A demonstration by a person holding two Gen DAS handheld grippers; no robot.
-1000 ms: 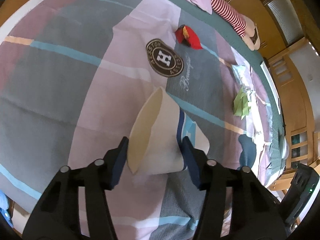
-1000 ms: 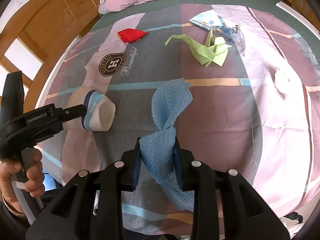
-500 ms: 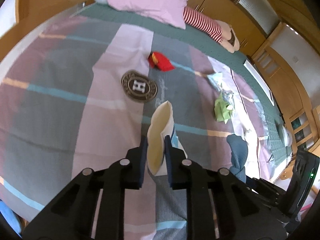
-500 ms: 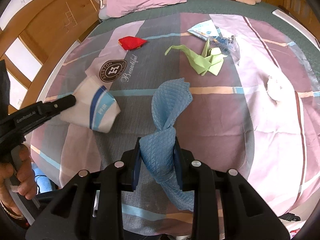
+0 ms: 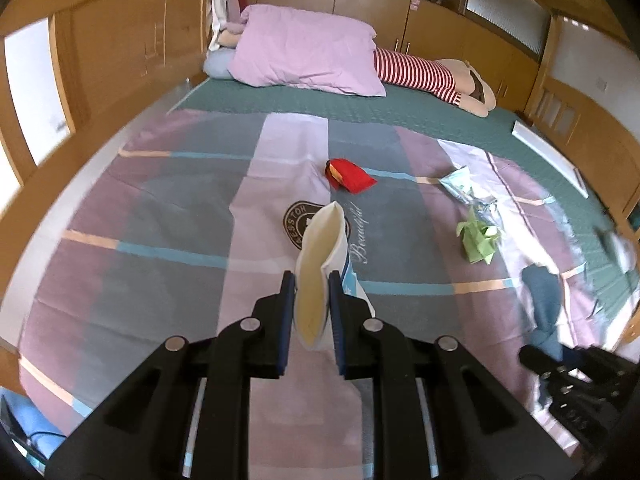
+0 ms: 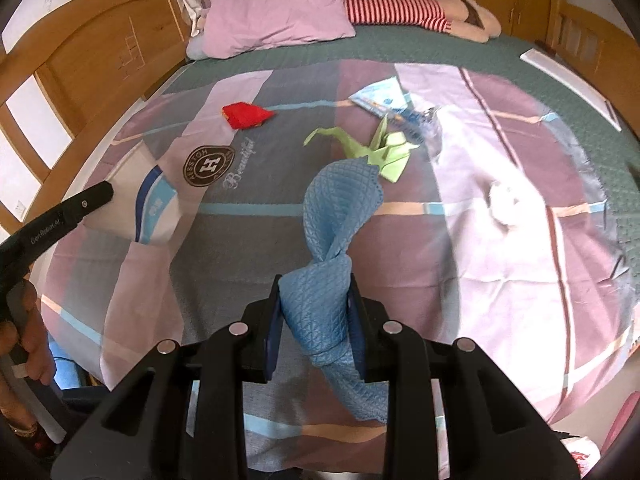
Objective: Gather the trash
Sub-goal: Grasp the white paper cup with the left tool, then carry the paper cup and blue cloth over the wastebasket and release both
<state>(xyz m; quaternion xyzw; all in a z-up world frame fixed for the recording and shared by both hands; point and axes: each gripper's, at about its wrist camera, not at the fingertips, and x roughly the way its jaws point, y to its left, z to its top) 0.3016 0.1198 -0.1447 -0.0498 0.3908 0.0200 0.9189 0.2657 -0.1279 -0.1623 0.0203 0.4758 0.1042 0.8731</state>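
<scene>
My left gripper (image 5: 311,286) is shut on a white paper cup (image 5: 320,264) with blue bands, squashed flat between the pads and held above the bedspread. The same cup (image 6: 150,208) shows at the left of the right wrist view, gripped by the left gripper's fingers (image 6: 82,206). My right gripper (image 6: 316,296) is shut on a twisted blue cloth (image 6: 336,216) that sticks up ahead of the pads. On the bed lie a red wrapper (image 5: 350,175), a green folded paper (image 5: 478,238), a clear plastic packet (image 6: 394,104) and a white crumpled tissue (image 6: 502,204).
The striped bedspread (image 5: 168,216) covers a bed with a wooden headboard (image 5: 100,52) at left. A pink pillow (image 5: 308,54) and a striped soft toy (image 5: 420,70) lie at the far end. A person's hand (image 6: 24,344) holds the left gripper's handle.
The left gripper has closed on the cup, crushing it flat, and lifted it off the bedspread while tilting up. The right gripper rose slightly, still gripping the blue cloth.
</scene>
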